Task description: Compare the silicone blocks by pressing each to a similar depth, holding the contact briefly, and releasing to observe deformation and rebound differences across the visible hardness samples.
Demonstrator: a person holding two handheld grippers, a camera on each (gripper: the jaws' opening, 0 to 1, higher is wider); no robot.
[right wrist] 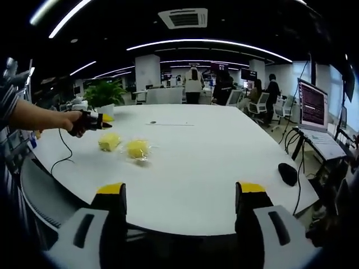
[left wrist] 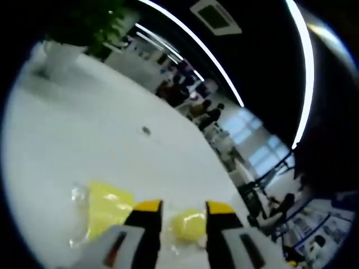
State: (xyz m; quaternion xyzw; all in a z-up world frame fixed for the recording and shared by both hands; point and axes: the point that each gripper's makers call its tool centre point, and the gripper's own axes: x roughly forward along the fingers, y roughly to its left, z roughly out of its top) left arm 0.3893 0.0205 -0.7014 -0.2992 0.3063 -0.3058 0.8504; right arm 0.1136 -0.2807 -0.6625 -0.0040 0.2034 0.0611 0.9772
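Two yellow silicone blocks sit side by side on my white table [right wrist: 213, 162], each in clear wrap: the paler left block [right wrist: 109, 141] and the rounder right block [right wrist: 138, 149]. My left gripper [right wrist: 104, 121] hovers just above them, jaws parted. My right gripper [right wrist: 186, 193] hangs well back at the table edge, jaws spread wide, holding nothing.

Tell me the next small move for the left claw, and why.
Probably ease the left claw forward and down onto the round yellow block between its open jaws. In the right gripper view it hovers beside the flat yellow block, not yet pressing either; the right claw waits open, well back.
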